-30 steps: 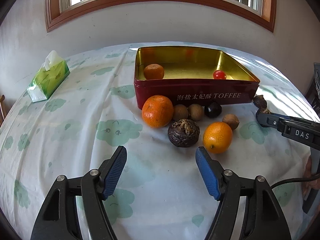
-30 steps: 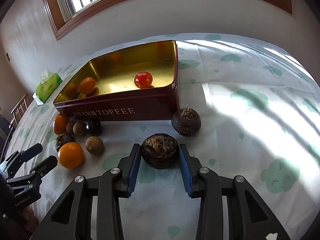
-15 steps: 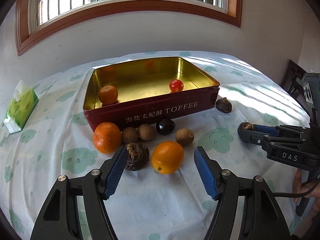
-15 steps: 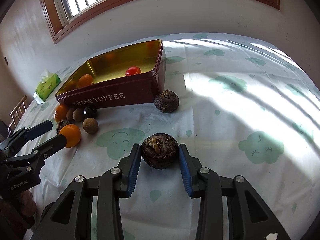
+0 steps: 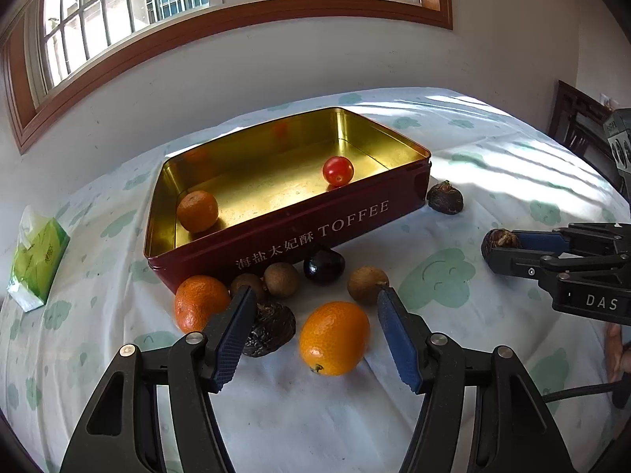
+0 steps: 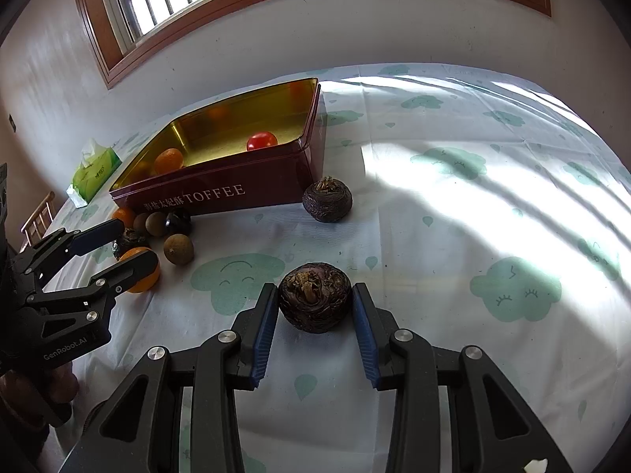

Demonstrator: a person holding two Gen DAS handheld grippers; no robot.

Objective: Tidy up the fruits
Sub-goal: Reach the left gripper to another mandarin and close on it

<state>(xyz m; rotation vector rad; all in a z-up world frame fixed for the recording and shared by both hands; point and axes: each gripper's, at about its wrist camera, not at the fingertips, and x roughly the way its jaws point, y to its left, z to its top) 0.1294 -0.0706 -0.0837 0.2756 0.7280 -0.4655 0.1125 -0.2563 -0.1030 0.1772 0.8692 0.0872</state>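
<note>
My left gripper (image 5: 315, 335) fills the bottom of its own view, tilted down toward the cloth, and its jaws have just been closing; the blue pads (image 5: 232, 335) stand apart with an orange (image 5: 334, 338) between them, touched by neither. In the other view it reaches in from the lower left edge. My right gripper (image 6: 313, 331) sits at the bottom centre of its view, also angled down, pads close on either side of a dark round fruit (image 6: 314, 296). My hand (image 6: 35, 394) shows at the lower left corner.
</note>
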